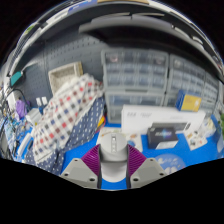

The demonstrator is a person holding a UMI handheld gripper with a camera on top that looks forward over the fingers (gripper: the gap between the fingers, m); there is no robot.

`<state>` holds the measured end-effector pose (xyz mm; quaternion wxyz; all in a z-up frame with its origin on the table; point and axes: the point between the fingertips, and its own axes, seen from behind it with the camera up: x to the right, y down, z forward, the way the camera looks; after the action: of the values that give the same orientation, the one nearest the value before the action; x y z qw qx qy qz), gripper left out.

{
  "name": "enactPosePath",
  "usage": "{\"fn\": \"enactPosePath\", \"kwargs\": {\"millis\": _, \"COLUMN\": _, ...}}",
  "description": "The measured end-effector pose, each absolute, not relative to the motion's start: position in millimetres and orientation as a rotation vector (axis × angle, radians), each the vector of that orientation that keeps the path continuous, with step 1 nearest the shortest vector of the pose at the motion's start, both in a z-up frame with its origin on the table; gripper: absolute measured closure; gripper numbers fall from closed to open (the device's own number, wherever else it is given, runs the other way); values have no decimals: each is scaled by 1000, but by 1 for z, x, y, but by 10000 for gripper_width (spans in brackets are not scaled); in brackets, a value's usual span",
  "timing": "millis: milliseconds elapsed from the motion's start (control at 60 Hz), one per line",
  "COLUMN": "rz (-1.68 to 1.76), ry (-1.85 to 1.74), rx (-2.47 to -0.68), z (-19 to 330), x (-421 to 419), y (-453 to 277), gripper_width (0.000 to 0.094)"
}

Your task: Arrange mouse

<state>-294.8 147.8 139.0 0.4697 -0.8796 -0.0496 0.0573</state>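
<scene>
**Mouse held between the tool's fingers**

While the tool [113, 166] hangs above the blue desk [75, 158], its purple pads [92, 160] press both sides of a grey mouse [113, 145]. Beyond stands a white box [150, 114]; beside it, checkered cloth [68, 115].

No text, label, brand, number or sign can be read. A dark marking is seen on the side of the white box [158, 121] beyond the tool, and coloured print on the blue and yellow package [188, 102] further off, but neither can be made out.
</scene>
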Motion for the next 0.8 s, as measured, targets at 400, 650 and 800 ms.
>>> {"fn": "enactPosePath", "kwargs": {"millis": 400, "rz": 68, "ry": -31, "rx": -2096, "z": 174, "x": -103, "y": 154, "gripper_width": 596}}
{"fn": "enactPosePath", "kwargs": {"millis": 650, "rz": 97, "ry": 9, "rx": -2325, "z": 37, "x": -77, "y": 135, "gripper_width": 601}}
{"fn": "enactPosePath", "kwargs": {"millis": 800, "rz": 118, "ry": 29, "rx": -2403, "z": -8, "x": -81, "y": 118, "gripper_width": 619}}
